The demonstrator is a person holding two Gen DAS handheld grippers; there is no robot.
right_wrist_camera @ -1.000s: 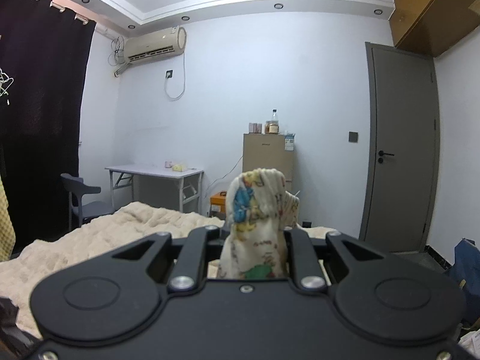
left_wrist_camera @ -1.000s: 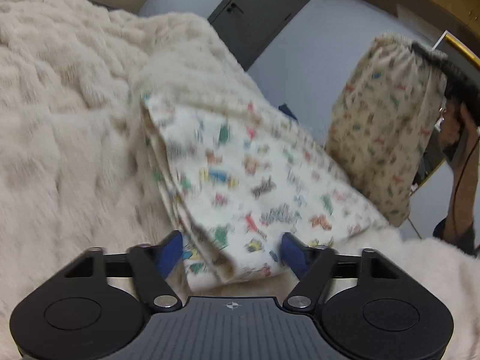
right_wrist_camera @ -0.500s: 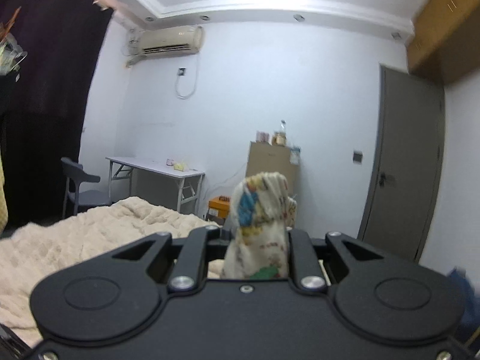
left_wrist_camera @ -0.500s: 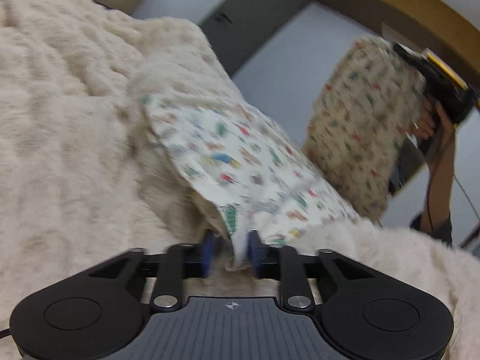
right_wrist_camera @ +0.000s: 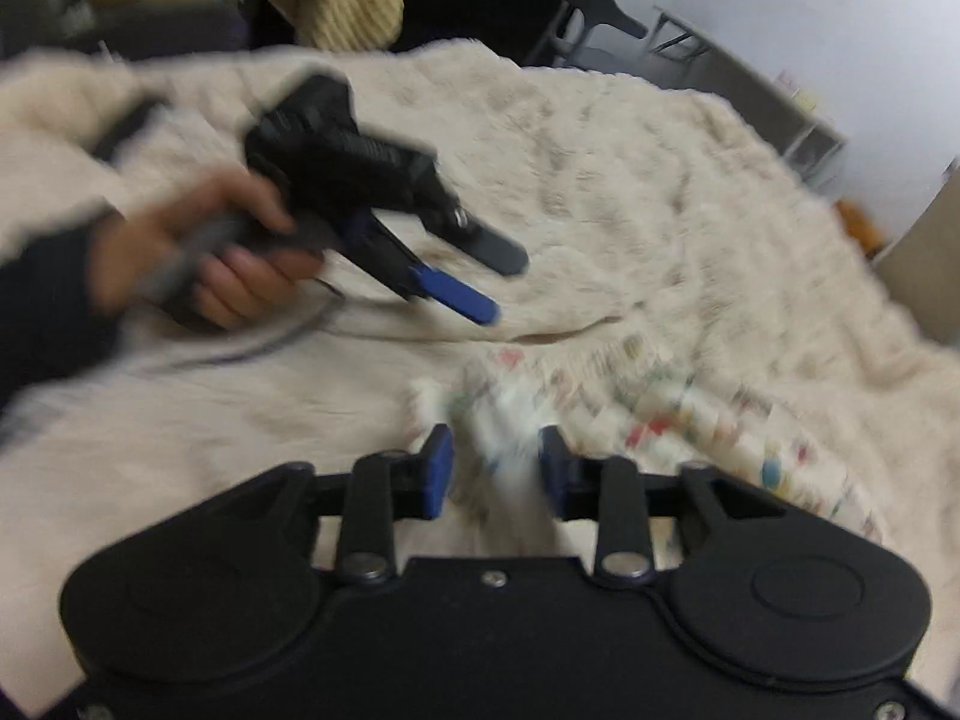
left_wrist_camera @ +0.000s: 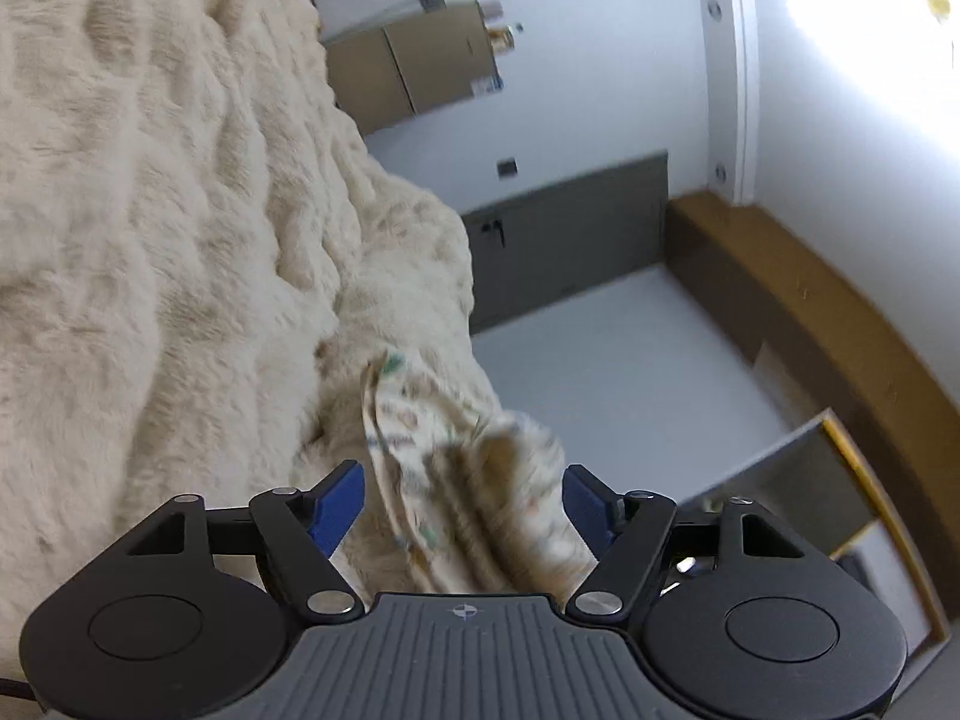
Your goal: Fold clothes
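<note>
Printed garment [right_wrist_camera: 654, 402], cream with small coloured motifs, lying crumpled on the fluffy cream blanket [right_wrist_camera: 630, 180] of the bed. Right gripper [right_wrist_camera: 495, 465]: blue-padded fingers [right_wrist_camera: 438, 468] opening, a blurred fold of the cloth between them but not pressed; left gripper [left_wrist_camera: 465, 495], held in the person's left hand [right_wrist_camera: 222, 258]: fingers [left_wrist_camera: 339, 501] likewise opening, spread wide to either side of a bunched edge of the garment [left_wrist_camera: 456, 480] without touching it. Grey door [left_wrist_camera: 570, 228] and tan cabinet [left_wrist_camera: 414, 66] stand behind the bed.

A home bedroom: plush cream bed blanket [left_wrist_camera: 150, 192], grey door [left_wrist_camera: 570, 234].
</note>
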